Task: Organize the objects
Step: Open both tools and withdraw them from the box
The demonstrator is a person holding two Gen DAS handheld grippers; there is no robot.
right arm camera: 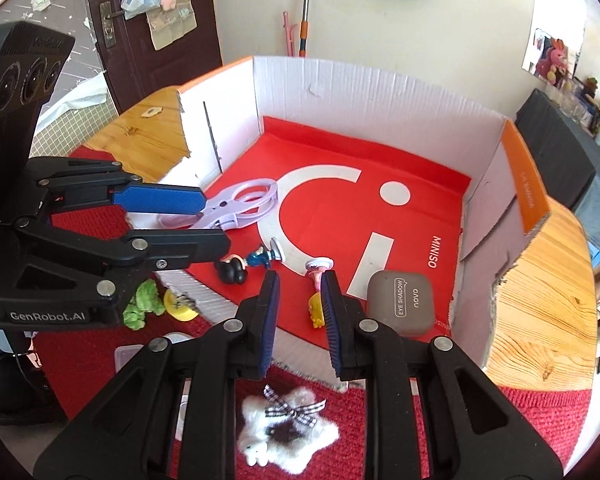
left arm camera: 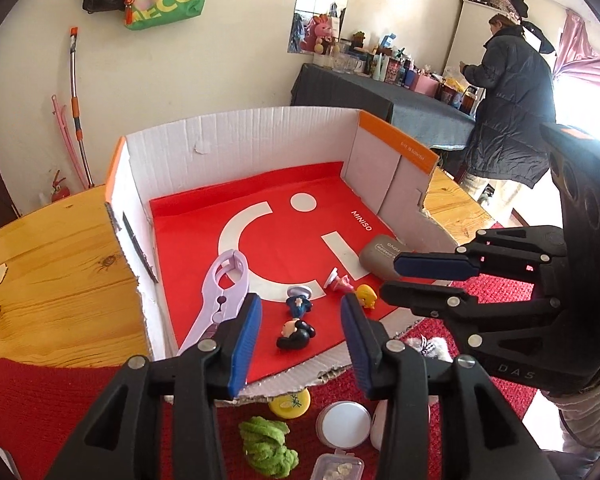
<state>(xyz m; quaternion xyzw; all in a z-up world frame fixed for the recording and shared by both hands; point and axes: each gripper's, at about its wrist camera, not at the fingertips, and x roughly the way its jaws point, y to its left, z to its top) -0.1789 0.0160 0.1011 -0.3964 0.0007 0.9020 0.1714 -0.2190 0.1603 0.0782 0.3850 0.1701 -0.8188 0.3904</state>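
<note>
A cardboard box (left arm camera: pixel 240 140) with its near wall cut away is lined with a red bag. In it lie purple plastic tongs (left arm camera: pixel 224 292), a grey eye-shadow case (right arm camera: pixel 400 304), and blue (left arm camera: pixel 298 300), black (left arm camera: pixel 294 336), pink (right arm camera: pixel 318 270) and yellow (right arm camera: pixel 316 308) figurines. My left gripper (left arm camera: pixel 300 336) hovers open over the box's near edge, above the black figurine, holding nothing. My right gripper (right arm camera: pixel 300 320) hangs to its right, jaws nearly together and empty, above the yellow figurine. On the red knit cloth outside lie a fluffy white star (right arm camera: pixel 288 436), a green fuzzy item (left arm camera: pixel 268 448), a yellow tin (left arm camera: pixel 290 402) and a white round lid (left arm camera: pixel 344 422).
The box stands on a wooden table (left arm camera: pixel 60 288) and its walls rise on three sides. A small clear case (left arm camera: pixel 338 466) lies at the cloth's near edge. A person in a dark jacket (left arm camera: pixel 508 100) stands at a cluttered side table (left arm camera: pixel 380 96) at the back right.
</note>
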